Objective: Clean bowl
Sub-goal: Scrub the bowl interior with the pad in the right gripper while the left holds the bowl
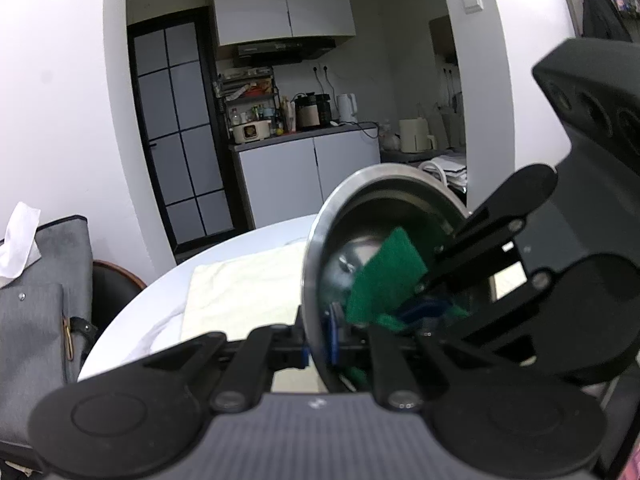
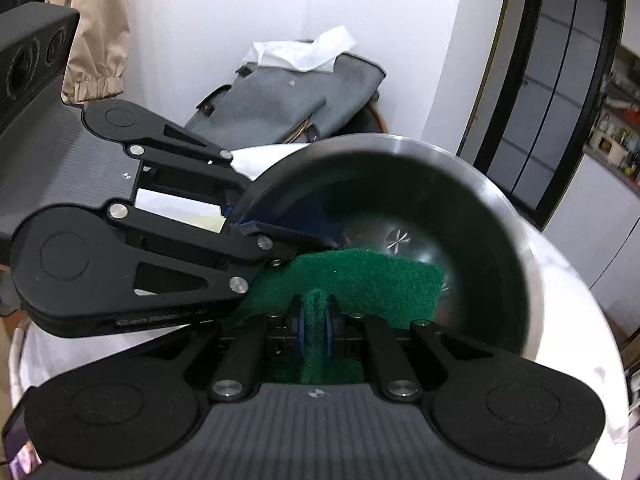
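A steel bowl (image 1: pixel 320 240) is held up on its edge above the table, its hollow facing right in the left wrist view. My left gripper (image 1: pixel 316 344) is shut on the bowl's rim, one blue pad inside and one outside. A green scouring pad (image 1: pixel 384 276) lies against the inner wall, and my right gripper (image 1: pixel 420 308) reaches in from the right, shut on it. In the right wrist view, the right gripper (image 2: pixel 316 320) pinches a fold of the green pad (image 2: pixel 360 280) inside the bowl (image 2: pixel 480 248). The left gripper (image 2: pixel 240 220) clamps the rim at the left.
Under the bowl a cream cloth (image 1: pixel 248 292) lies on a round white table (image 1: pixel 132 320). A grey bag (image 1: pixel 48 300) with a white tissue on top stands left of the table. A beige jacket sleeve (image 2: pixel 96 40) hangs behind. A kitchen counter stands beyond an archway.
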`<state>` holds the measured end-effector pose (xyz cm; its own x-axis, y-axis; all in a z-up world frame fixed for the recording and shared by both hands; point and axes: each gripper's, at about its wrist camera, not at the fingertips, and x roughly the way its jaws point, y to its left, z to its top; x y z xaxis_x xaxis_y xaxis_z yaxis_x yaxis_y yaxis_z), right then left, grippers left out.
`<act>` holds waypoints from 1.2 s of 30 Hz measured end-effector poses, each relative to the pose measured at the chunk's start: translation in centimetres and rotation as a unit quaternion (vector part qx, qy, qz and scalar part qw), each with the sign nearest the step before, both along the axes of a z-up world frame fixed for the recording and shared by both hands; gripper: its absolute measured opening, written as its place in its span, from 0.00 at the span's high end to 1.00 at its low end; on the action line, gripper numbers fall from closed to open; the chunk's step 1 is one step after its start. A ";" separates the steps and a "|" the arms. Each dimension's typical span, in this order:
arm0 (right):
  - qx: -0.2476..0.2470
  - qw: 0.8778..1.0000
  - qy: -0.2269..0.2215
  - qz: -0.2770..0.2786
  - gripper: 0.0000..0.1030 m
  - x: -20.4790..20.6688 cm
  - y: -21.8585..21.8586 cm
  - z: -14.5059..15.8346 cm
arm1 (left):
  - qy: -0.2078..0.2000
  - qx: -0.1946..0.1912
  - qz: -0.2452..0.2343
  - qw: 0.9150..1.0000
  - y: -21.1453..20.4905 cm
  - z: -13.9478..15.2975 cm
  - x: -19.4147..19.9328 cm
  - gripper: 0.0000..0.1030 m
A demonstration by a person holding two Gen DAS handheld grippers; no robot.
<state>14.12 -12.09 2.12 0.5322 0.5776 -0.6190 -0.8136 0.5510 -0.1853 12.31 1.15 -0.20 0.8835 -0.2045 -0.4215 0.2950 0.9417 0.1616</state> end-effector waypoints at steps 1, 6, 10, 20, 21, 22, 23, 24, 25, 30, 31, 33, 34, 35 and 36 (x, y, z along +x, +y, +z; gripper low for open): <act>-0.002 1.000 -0.008 -0.001 0.91 -0.1 0.0 0.1 | -0.001 0.003 -0.001 1.000 0.0 0.0 -0.1 0.90; 0.006 0.998 -0.053 -0.017 0.91 -0.6 -0.3 0.9 | -0.007 0.013 -0.006 1.000 -0.2 -0.2 -0.4 0.89; 0.032 0.996 -0.076 -0.030 0.91 0.1 -0.5 1.4 | -0.011 0.013 -0.010 1.000 -0.4 -0.2 -0.5 0.89; 0.056 0.996 -0.067 -0.021 0.91 0.5 -1.1 1.3 | -0.027 0.010 -0.008 1.000 -0.6 -0.1 -0.9 0.90; 0.052 0.996 -0.065 -0.016 0.91 0.4 -1.0 1.2 | -0.026 0.009 -0.007 1.000 -0.6 -0.1 -0.9 0.90; 0.047 0.997 -0.062 -0.009 0.90 0.3 -0.9 1.0 | -0.026 0.009 -0.006 1.000 -0.6 -0.1 -0.9 0.90; 0.043 0.997 -0.059 -0.003 0.90 0.2 -0.8 0.8 | -0.025 0.008 -0.006 1.000 -0.5 -0.1 -0.8 0.90; 0.038 0.998 -0.057 0.004 0.90 0.0 -0.7 0.7 | -0.025 0.007 -0.006 1.000 -0.5 -0.2 -0.8 0.90; 0.033 0.998 -0.054 0.012 0.90 -0.4 -0.7 0.6 | -0.025 0.008 -0.006 1.000 -0.5 -0.1 -0.7 0.90; 0.013 0.998 -0.040 0.042 0.90 -1.1 -0.2 0.1 | -0.028 0.001 -0.009 1.000 0.4 0.0 -0.3 0.90; 0.002 0.998 -0.034 0.048 0.90 -1.2 0.0 0.0 | -0.028 0.000 -0.009 1.000 0.0 0.2 -0.5 0.90; -0.018 0.998 -0.025 0.051 0.91 -1.5 0.2 -0.1 | -0.027 0.001 -0.010 1.000 0.2 0.2 -0.4 0.90; -0.025 0.998 -0.019 0.046 0.91 -1.4 0.2 -0.1 | -0.027 0.001 -0.010 1.000 0.3 0.2 -0.4 0.90; -0.030 0.999 -0.012 0.041 0.91 -1.4 0.2 -0.1 | -0.026 0.002 -0.011 1.000 0.4 0.3 -0.4 0.90; -0.036 0.999 -0.005 0.035 0.91 -1.3 0.2 -0.1 | -0.026 0.002 -0.012 1.000 0.4 0.3 -0.5 0.90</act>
